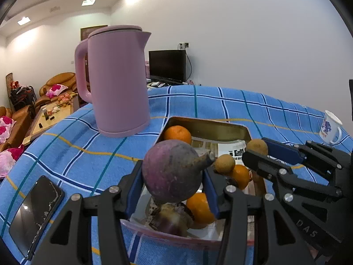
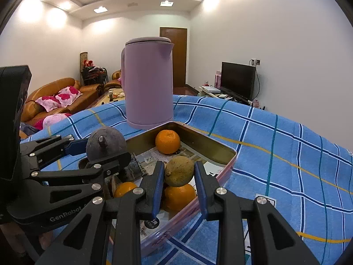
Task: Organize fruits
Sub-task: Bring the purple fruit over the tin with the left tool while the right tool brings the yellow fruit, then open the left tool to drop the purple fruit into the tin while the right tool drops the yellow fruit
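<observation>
My left gripper (image 1: 173, 174) is shut on a purple round fruit with a stem (image 1: 172, 172) and holds it above the pink-rimmed metal tray (image 1: 205, 125). It also shows in the right wrist view (image 2: 106, 143). My right gripper (image 2: 179, 171) is shut on a small brown fruit (image 2: 179, 171), over the tray's near part. In the left wrist view the right gripper (image 1: 257, 152) holds that brown fruit (image 1: 257, 146). The tray (image 2: 211, 145) holds oranges (image 2: 167, 141), another brown fruit (image 1: 224, 163) and a purple fruit (image 1: 169, 218) on printed paper.
A pink kettle (image 1: 119, 79) stands on the blue checked cloth (image 1: 72, 161) just behind the tray. A black phone (image 1: 36, 212) lies at the near left. A white mug (image 1: 331, 128) stands at the far right. Sofas and a television are beyond the table.
</observation>
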A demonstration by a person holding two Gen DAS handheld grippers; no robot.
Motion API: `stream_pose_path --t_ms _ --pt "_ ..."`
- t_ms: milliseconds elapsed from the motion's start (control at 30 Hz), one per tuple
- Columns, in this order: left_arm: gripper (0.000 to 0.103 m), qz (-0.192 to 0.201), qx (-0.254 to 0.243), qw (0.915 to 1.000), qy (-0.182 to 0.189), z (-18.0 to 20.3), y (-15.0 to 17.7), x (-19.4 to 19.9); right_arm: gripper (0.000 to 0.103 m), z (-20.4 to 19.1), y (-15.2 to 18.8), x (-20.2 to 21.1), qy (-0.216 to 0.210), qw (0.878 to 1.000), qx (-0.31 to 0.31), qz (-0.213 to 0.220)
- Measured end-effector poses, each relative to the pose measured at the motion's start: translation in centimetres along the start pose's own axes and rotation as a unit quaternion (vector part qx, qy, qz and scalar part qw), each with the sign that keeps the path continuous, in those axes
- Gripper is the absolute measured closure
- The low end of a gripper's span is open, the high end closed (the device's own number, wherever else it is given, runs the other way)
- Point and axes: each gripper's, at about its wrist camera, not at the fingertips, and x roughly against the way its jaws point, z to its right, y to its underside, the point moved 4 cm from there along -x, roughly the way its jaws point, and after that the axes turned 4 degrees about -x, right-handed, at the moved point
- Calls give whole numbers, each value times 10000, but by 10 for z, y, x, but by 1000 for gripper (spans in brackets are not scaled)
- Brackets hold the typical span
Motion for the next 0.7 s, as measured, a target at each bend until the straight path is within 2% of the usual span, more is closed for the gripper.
stream_pose_path --t_ms 267,400,467,500,700 --pt "51 -263 -136 9996 33 1 3 -9 73 -1 6 -9 -218 9988 23 -435" --pt "49 -191 -162 9997 -51 2 3 -6 72 0 5 -8 -231 9988 -21 -439" --pt "49 -170 -158 9997 -64 1 3 -5 68 2 6 -7 -215 9988 -47 -433" --pt "48 -150 -138 9998 -73 0 3 -4 64 3 5 -6 -203 9989 -83 -412" --pt "36 108 -37 9997 -202 -4 2 7 51 8 4 2 -135 9995 -207 -208"
